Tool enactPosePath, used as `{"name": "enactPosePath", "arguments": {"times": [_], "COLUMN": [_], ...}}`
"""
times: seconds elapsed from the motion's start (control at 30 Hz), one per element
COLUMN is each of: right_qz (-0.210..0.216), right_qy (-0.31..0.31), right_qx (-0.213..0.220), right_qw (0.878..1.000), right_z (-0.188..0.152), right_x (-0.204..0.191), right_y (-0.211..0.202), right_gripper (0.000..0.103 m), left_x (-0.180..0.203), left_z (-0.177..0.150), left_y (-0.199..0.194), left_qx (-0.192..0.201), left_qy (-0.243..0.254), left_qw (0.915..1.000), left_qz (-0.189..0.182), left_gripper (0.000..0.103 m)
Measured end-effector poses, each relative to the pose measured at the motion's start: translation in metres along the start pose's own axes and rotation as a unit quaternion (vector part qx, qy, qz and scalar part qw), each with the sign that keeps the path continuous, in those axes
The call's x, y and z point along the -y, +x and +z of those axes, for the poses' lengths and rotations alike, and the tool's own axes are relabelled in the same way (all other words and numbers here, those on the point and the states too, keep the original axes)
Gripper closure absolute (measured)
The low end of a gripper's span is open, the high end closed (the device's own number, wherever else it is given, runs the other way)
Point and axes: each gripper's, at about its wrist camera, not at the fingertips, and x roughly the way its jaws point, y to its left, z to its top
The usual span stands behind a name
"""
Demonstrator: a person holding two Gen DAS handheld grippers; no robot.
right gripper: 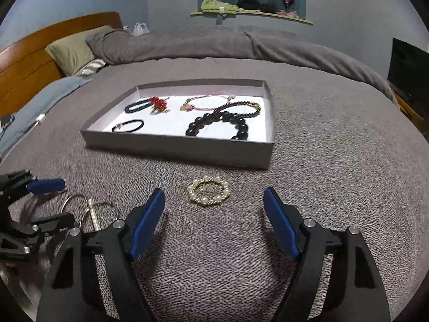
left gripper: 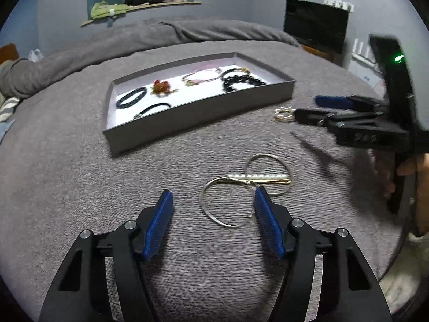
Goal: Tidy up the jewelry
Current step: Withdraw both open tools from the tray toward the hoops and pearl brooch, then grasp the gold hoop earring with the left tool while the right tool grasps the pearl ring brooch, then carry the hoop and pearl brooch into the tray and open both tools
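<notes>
Two silver hoops joined by a pearl bar (left gripper: pixel 246 185) lie on the grey bedspread. My left gripper (left gripper: pixel 213 196) stands open over the nearer hoop, whose rim runs by the right fingertip with no pad pressing on it. A gold and pearl bracelet (right gripper: pixel 207 201) lies flat just ahead of my open right gripper (right gripper: pixel 214 194), between its blue fingertips. The grey tray (right gripper: pixel 177 147) beyond holds several bracelets, black beaded, red and pink. In the left wrist view the right gripper (left gripper: pixel 305 107) hangs by the gold bracelet (left gripper: pixel 284 114), near the tray (left gripper: pixel 201 112).
A rumpled grey duvet (right gripper: pixel 241 45) lies along the back of the bed, with pillows (right gripper: pixel 72 48) and a wooden headboard (right gripper: pixel 26 64) at the left. A dark screen (left gripper: pixel 316 24) stands at the right. A person's hand (left gripper: pixel 413 169) holds the right gripper's handle.
</notes>
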Motion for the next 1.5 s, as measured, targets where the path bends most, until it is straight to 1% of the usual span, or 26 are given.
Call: {"name": "enactPosePath", "arguments": {"times": [0.07,0.2,0.27,0.33,0.47,0.53,0.67,0.87,0.9,0.93,0.97,1.0,1.2,1.33,1.5], "right_qz": [-0.001,-0.001,-0.001,0.0,0.002,0.007,0.013,0.011,0.01,0.009,0.008,0.009,0.008,0.013,0.021], "right_qy": [-0.003,-0.003,-0.004,-0.005,-0.007,-0.002,0.009,0.011,0.013,0.016,0.017,0.02,0.023,0.027,0.029], "right_qx": [-0.004,-0.011,-0.013,-0.014,-0.013,-0.013,-0.016,-0.037,-0.042,-0.047,-0.047,-0.044,-0.028,-0.005,0.023], "right_qw": [1.0,1.0,1.0,1.0,1.0,1.0,1.0,0.999,0.999,0.999,0.999,0.999,0.999,1.0,0.999], "right_z": [-0.001,-0.002,-0.003,-0.003,-0.004,-0.004,-0.001,0.005,0.005,0.005,0.005,0.005,0.004,0.004,0.007], "right_x": [-0.001,-0.001,-0.001,-0.001,-0.002,0.0,0.003,0.0,0.0,0.001,0.002,0.003,0.004,0.006,0.004], "right_y": [0.002,0.004,0.005,0.006,0.008,0.008,0.014,0.029,0.032,0.034,0.034,0.032,0.024,0.012,-0.003], "right_gripper": [0.034,0.037,0.037,0.038,0.038,0.038,0.038,0.038,0.042,0.053,0.06,0.062,0.062,0.062,0.062], "left_x": [0.002,0.004,0.004,0.005,0.007,0.005,0.0,-0.005,-0.005,-0.006,-0.005,-0.005,-0.006,-0.014,-0.027], "left_z": [0.0,-0.002,-0.002,-0.001,0.001,0.002,0.003,0.004,0.004,0.004,0.004,0.004,0.005,0.007,0.017], "left_y": [-0.001,0.006,0.009,0.011,0.017,0.018,0.018,0.02,0.02,0.02,0.02,0.02,0.017,0.008,-0.012], "left_qx": [0.001,-0.016,-0.02,-0.017,-0.017,-0.017,-0.019,-0.021,-0.021,-0.022,-0.021,-0.021,-0.015,-0.001,0.031], "left_qy": [0.007,0.017,0.018,0.016,0.016,0.012,0.003,-0.01,-0.01,-0.011,-0.01,-0.01,-0.012,-0.025,-0.049], "left_qw": [1.0,0.9997,0.9997,0.9997,0.9997,0.9997,0.9997,0.9995,0.9995,0.9995,0.9995,0.9995,0.9995,0.9993,0.998], "left_qz": [0.0,0.003,0.0,0.004,0.009,0.007,0.015,0.022,0.022,0.022,0.023,0.023,0.026,0.027,0.024], "left_gripper": [0.038,0.039,0.042,0.044,0.053,0.054,0.054,0.054,0.054,0.054,0.054,0.054,0.054,0.054,0.054]}}
